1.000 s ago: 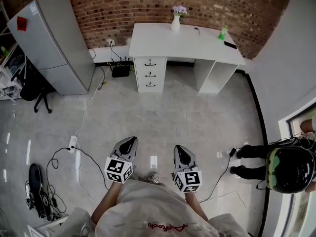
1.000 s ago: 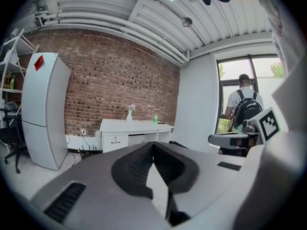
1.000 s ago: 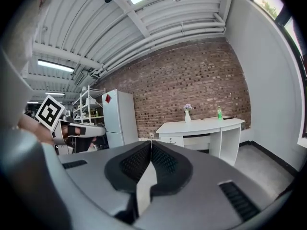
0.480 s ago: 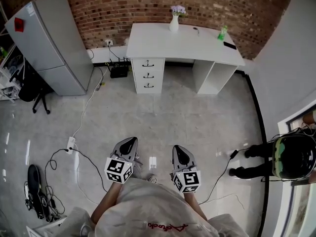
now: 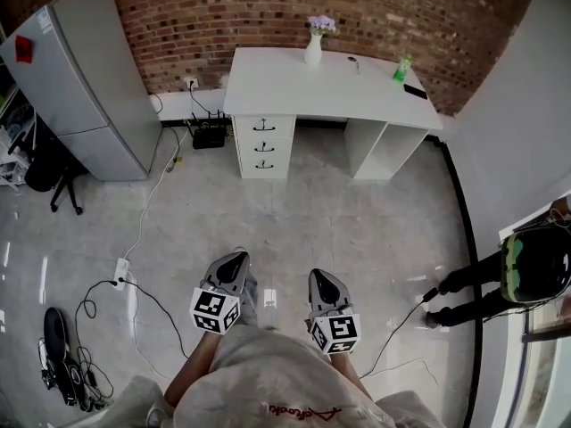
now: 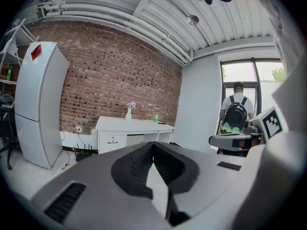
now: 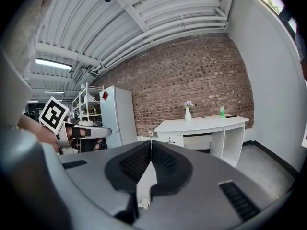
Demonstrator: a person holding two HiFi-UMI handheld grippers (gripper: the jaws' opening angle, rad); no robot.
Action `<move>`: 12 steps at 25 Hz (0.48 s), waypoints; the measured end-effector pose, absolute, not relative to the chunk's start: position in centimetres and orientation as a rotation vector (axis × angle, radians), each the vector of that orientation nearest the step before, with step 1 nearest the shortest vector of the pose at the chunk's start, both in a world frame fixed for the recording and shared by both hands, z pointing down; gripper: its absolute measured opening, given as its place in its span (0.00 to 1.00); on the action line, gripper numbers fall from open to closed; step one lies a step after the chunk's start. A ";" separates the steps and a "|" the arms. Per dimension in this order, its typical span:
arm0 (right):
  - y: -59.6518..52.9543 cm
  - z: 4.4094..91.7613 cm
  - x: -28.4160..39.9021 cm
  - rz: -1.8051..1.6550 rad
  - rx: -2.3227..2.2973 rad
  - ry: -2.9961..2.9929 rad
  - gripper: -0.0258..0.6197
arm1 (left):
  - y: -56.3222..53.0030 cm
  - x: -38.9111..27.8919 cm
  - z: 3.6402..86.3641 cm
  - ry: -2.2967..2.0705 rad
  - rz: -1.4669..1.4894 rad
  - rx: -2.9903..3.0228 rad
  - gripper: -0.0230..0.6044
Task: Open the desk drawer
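**Desk draws nearer, drawers shut**

The left gripper point(image 5: 235, 259) and right gripper point(image 5: 319, 275) are each pinched together on nothing. The desk point(image 5: 303, 80) sits closer than a second ago. Its drawer stack point(image 5: 262, 146), under the desktop's left end, is closed.

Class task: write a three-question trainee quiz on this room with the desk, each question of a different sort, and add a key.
1. True or false: the desk has one of its drawers pulled open.
2. How many drawers does the desk have?
3. The right claw is: A) wide open; B) shut on a drawer handle; C) shut and empty, away from the desk.
Key: 1 false; 2 three; 3 C.
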State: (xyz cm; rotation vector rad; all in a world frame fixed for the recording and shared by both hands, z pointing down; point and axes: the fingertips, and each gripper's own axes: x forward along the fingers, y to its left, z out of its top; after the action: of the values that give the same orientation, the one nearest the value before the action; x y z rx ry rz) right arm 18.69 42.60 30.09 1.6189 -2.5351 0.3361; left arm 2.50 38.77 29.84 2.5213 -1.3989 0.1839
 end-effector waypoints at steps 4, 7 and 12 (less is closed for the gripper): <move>38.6 30.8 17.6 0.344 1.615 -2.516 0.07 | 34.4 1.6 30.7 -1.384 0.176 2.514 0.06; 35.0 31.0 16.4 0.353 1.597 -2.507 0.07 | 30.8 0.7 30.8 -1.379 0.169 2.504 0.06; 27.9 30.6 13.1 0.355 1.555 -2.515 0.07 | 24.3 -2.2 30.9 -1.386 0.176 2.477 0.06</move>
State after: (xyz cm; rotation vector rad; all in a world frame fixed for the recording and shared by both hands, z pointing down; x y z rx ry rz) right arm 13.13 27.89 30.59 1.5545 -2.5152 0.3547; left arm -2.23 24.26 30.92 2.4766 -1.3860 0.1764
